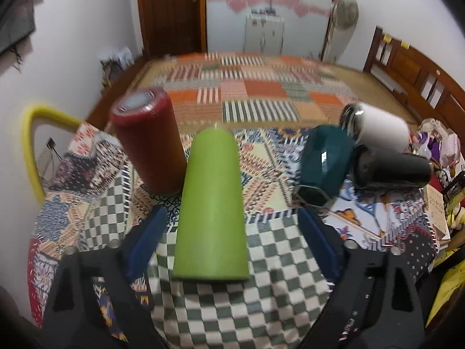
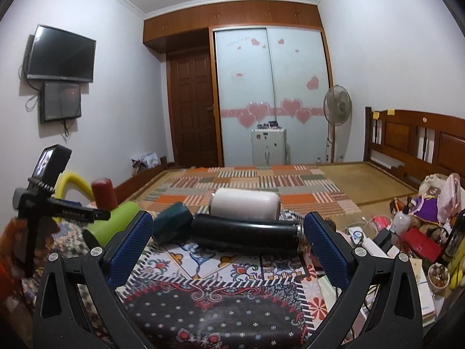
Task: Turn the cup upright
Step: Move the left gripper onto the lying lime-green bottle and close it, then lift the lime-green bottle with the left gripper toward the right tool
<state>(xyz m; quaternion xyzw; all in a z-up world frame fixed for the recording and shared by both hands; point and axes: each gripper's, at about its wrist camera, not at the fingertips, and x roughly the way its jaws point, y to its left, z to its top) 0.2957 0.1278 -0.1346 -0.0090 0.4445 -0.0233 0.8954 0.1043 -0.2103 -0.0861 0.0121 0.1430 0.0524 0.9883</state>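
Observation:
A green cup (image 1: 211, 206) lies on its side on the patterned cloth (image 1: 261, 305), between the blue pads of my open left gripper (image 1: 232, 218); the pads stand apart from it. A red cup (image 1: 148, 139) stands on end behind it to the left. A teal cup (image 1: 324, 163), a white cup (image 1: 377, 128) and a black cup (image 1: 392, 168) lie on their sides to the right. My right gripper (image 2: 228, 224) is open and empty, with the black cup (image 2: 247, 232) lying across just beyond its pads. The white cup (image 2: 245, 203), teal cup (image 2: 171, 224) and green cup (image 2: 116, 226) lie behind.
The left gripper (image 2: 58, 203) with its camera shows at the far left of the right wrist view. Clutter of bottles, boxes and cables (image 2: 421, 232) lines the table's right side. A yellow chair back (image 1: 32, 145) stands at the left. A bed (image 2: 261, 183) lies beyond.

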